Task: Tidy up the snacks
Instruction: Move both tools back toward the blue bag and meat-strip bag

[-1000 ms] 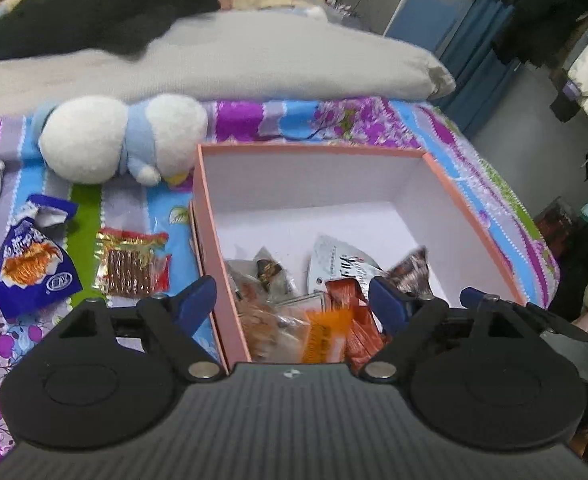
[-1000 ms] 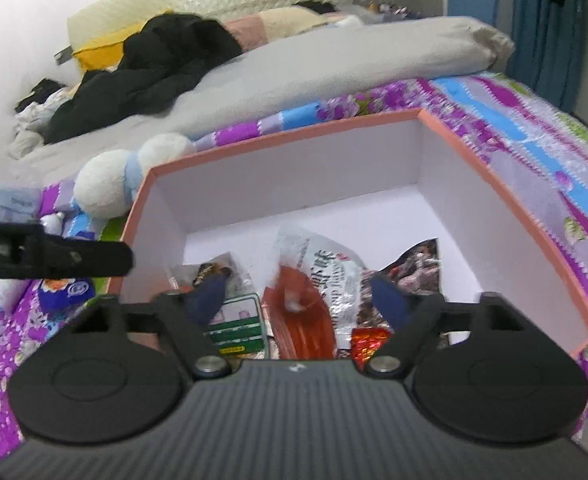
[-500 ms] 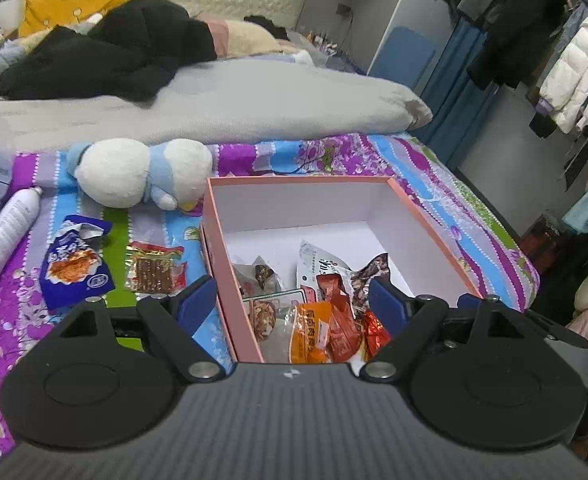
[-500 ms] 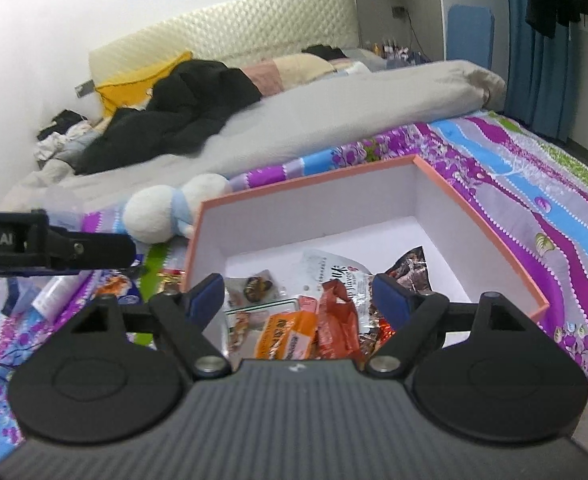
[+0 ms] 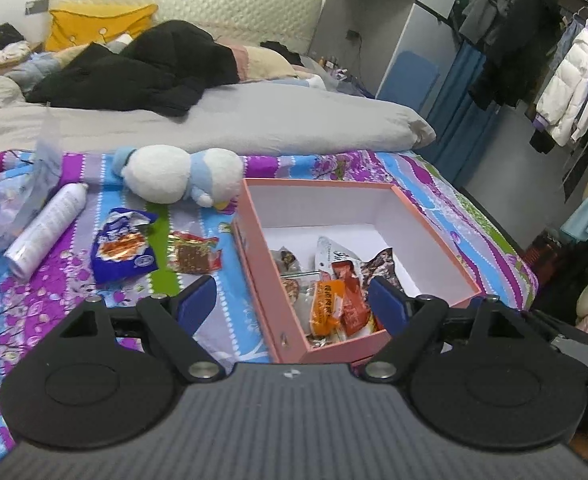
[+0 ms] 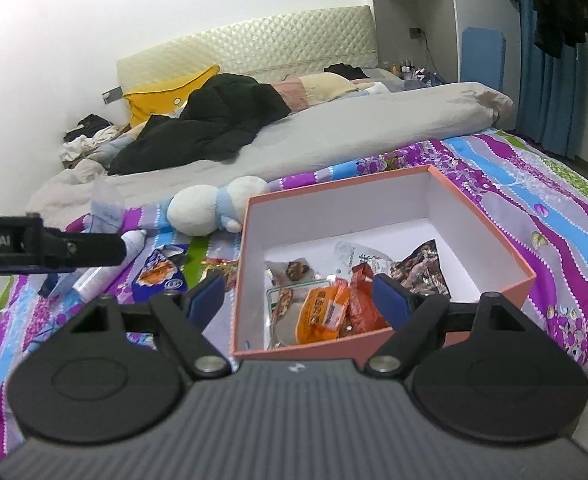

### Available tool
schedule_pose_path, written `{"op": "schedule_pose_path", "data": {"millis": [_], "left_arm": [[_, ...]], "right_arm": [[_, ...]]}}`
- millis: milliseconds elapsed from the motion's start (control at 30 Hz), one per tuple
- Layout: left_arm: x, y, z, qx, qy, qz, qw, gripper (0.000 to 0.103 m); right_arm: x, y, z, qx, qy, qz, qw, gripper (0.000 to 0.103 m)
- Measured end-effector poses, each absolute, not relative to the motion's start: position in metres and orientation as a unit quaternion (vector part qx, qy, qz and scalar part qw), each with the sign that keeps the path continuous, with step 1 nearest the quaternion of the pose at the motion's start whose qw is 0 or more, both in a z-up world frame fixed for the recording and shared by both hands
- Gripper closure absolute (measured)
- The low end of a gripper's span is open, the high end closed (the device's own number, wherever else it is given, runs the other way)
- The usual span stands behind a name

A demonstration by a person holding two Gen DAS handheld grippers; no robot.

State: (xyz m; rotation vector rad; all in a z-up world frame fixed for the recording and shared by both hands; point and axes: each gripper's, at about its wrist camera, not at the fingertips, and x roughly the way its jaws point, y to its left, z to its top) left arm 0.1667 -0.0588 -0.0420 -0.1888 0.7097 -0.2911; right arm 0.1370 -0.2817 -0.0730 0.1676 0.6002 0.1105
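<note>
A pink box (image 5: 253,240) (image 6: 506,252) with a white inside sits on the patterned bedspread and holds several snack packets, among them an orange packet (image 5: 326,300) (image 6: 320,312). Left of the box lie a blue snack bag (image 5: 121,246) (image 6: 159,270) and a red-and-gold packet (image 5: 193,254). My left gripper (image 5: 291,306) hangs open above the box's near corner, holding nothing. My right gripper (image 6: 300,298) is open too, empty, above the box's near edge. The left gripper's body shows as a dark bar (image 6: 45,246) at the left of the right wrist view.
A white and blue plush toy (image 5: 181,174) (image 6: 213,208) lies behind the box. A white spray can (image 5: 45,230) and a clear plastic bag (image 5: 17,204) lie at far left. A grey duvet (image 5: 253,120) and black clothes (image 5: 145,72) cover the bed's far half. Coats (image 5: 566,76) hang at right.
Both grippers have pulled back and up from the box, so the box looks smaller and more of the bed shows. Both stay open and empty.
</note>
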Motion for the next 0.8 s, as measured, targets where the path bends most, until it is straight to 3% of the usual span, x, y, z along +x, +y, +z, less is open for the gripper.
{"op": "schedule_pose_path", "data": {"millis": [400, 800], "left_arm": [[0.103, -0.024, -0.042, -0.084, 0.325, -0.099, 0.937, 0.017], [0.071, 0.000, -0.075, -0.104, 0.345, -0.059, 0.931, 0.017]], "right_arm": [[0.099, -0.249, -0.074, 0.064, 0.297, 0.113, 0.946, 0.020], [0.066, -0.219, -0.098, 0.042, 0.332, 0.172, 0.927, 0.021]]}}
